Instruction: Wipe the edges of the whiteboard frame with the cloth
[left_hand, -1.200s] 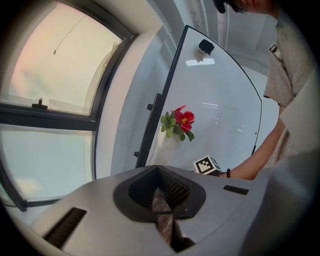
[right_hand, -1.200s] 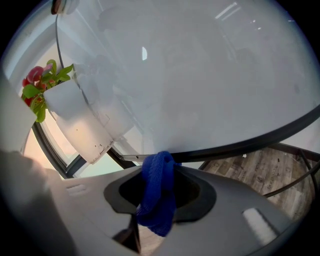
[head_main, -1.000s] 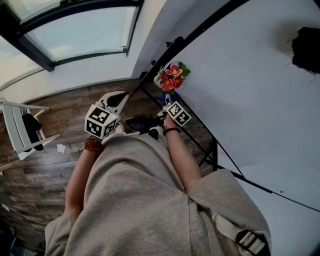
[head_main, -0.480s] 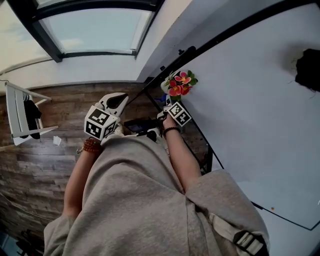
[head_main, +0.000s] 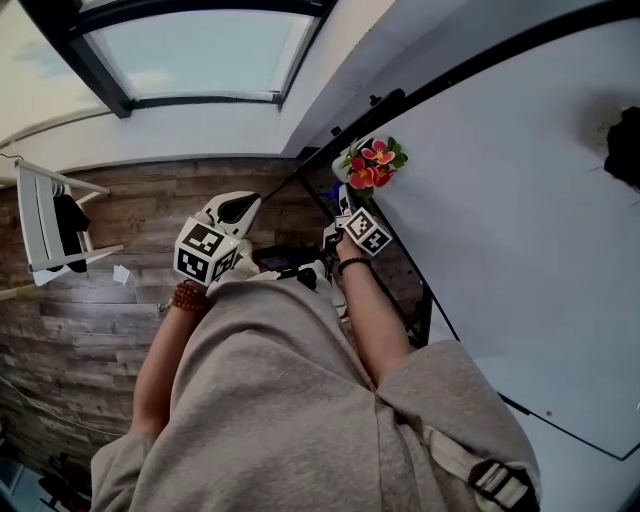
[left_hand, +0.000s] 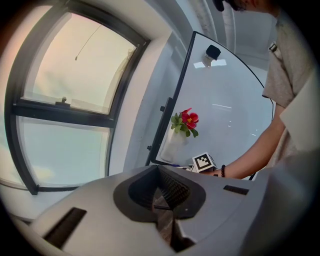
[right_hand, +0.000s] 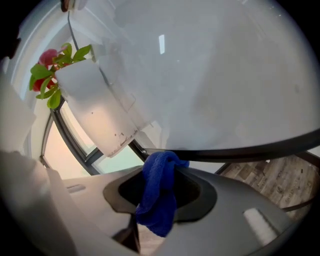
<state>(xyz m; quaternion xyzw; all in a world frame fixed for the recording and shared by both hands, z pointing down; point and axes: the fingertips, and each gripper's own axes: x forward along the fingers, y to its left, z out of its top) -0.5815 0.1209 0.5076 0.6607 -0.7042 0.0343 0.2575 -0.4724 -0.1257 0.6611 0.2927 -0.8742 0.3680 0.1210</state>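
The cloth (right_hand: 156, 205) is blue, soft and thick like a towel. I judge it light and easy to fold, so it will press well around the edge of the whiteboard (head_main: 520, 200), but it can slip out of a weak hold. It is best to pinch it in the middle of the bunch, with one fold left free at the front for wiping. The right gripper (right_hand: 161, 186) has it this way: its jaws are closed on the cloth, and the top fold seems to touch the black frame (right_hand: 240, 150) at the bottom edge of the whiteboard, near the corner where the white vase with flowers (head_main: 372, 165) stands against the board. The right forearm is stretched forward and down to this bottom edge. The left gripper (left_hand: 162, 200) is held well apart from the whiteboard, on the window side. Its jaws are together with nothing between them, and its arm is bent close to the body.
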